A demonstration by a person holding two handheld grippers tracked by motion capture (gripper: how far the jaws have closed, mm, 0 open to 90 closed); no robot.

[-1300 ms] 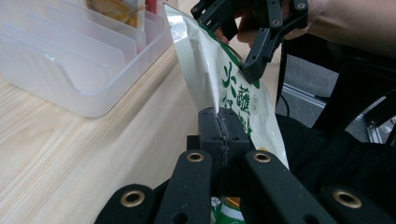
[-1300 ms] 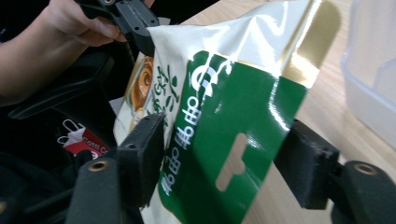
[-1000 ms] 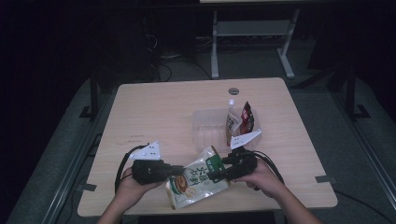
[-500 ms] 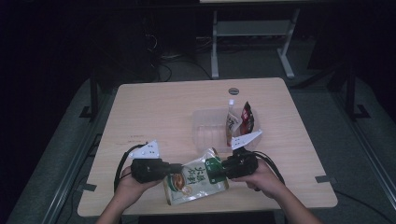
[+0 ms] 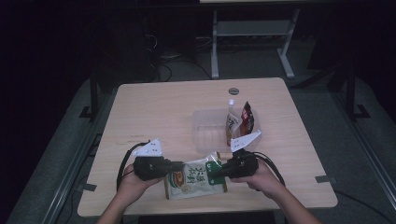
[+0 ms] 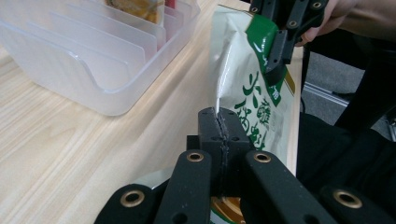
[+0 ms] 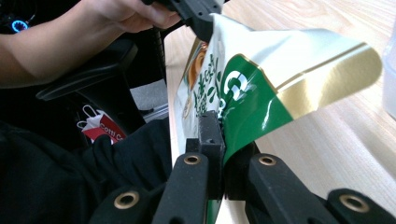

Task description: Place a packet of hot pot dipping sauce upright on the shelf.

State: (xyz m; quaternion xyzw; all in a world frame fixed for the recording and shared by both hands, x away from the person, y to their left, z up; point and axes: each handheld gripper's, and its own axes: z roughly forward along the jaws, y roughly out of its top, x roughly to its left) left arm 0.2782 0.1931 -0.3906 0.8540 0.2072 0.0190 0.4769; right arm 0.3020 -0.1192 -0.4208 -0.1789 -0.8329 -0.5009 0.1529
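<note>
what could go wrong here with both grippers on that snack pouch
1. The left gripper pinches only a thin edge of the pouch, so that edge may slip out.
2. The right gripper has just been closing on the green corner, which is already bent; pulling apart could tear it.
3. The clear rack stands close behind, so a swing might knock it.

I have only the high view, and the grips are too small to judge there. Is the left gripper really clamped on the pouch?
Observer: Yes; the left gripper is shut on the pouch along its thin side edge.
Operator: And the right one?
Observer: The right gripper has just been closing; its jaws now pinch the green top corner, which curls over.
Operator: Room in the clear tray?
Observer: It has upright dividers, and the slots nearest the pouch are empty.
</note>
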